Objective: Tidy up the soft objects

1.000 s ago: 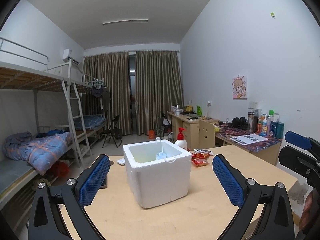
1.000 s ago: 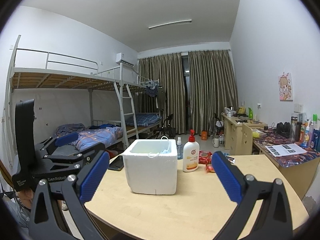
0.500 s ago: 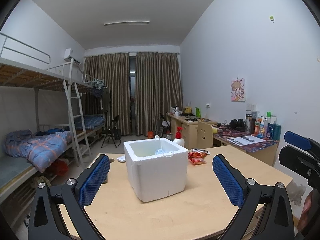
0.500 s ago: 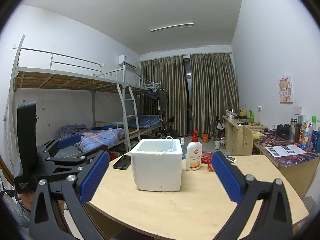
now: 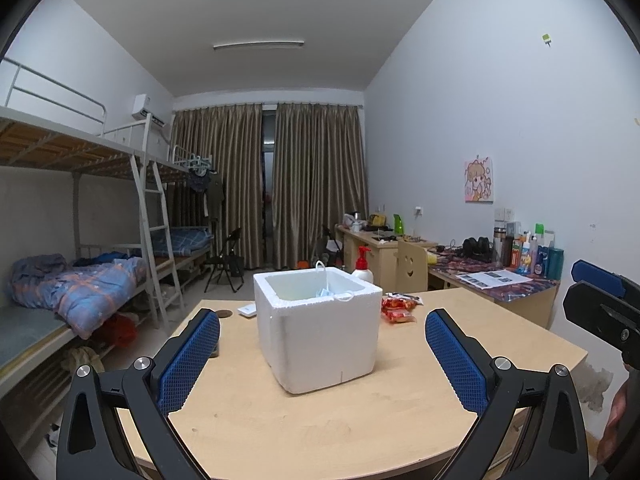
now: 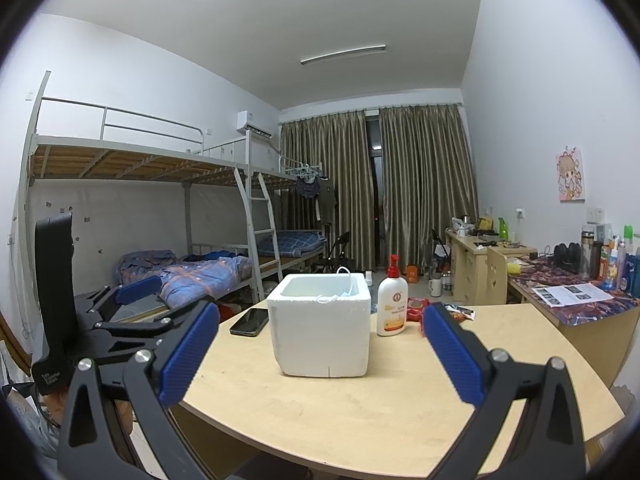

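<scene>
Blue-padded left gripper [image 5: 322,354] and right gripper [image 6: 320,350] both gape wide, empty, facing foam box [image 5: 320,332].

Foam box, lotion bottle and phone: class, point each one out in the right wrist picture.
Foam box [image 6: 320,340]: right wrist view, on its white front wall.
Lotion bottle [image 6: 392,308]: right wrist view, on the label of its body.
Phone [image 6: 250,321]: right wrist view, on the middle of its dark screen.

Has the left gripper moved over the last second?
Yes. The left gripper has backed away: the foam box and table look smaller and farther.
</scene>
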Demonstrator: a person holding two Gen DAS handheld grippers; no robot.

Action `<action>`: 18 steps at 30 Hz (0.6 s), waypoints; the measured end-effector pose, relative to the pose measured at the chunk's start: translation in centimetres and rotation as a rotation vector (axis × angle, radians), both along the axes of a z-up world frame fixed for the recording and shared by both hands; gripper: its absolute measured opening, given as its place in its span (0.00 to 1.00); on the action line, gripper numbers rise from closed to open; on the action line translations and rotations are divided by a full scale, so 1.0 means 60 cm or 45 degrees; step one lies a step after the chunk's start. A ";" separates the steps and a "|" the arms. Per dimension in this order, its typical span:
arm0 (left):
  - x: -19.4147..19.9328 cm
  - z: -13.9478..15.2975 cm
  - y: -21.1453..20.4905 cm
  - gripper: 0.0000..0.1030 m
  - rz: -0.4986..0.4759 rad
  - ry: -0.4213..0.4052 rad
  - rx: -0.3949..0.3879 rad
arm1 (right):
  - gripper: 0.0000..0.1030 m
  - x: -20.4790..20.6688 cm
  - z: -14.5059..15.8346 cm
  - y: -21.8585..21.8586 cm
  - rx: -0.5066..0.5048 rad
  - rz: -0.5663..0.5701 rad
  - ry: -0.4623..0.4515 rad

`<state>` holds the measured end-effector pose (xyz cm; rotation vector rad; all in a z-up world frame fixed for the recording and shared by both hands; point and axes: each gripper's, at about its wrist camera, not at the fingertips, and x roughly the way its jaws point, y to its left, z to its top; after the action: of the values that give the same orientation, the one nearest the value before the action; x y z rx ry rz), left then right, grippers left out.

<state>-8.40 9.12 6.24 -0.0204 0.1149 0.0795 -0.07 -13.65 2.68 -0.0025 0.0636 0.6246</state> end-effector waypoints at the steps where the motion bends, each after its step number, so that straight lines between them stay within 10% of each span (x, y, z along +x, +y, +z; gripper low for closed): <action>1: -0.001 -0.003 0.003 1.00 -0.003 0.002 -0.005 | 1.00 -0.002 -0.002 0.000 -0.001 0.002 -0.003; 18: -0.001 -0.040 0.017 1.00 -0.011 0.012 -0.006 | 1.00 -0.002 -0.034 0.018 -0.022 0.011 0.028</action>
<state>-8.46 10.13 3.87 -0.0242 0.1249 0.0704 -0.16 -12.54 0.65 -0.0125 0.0906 0.6328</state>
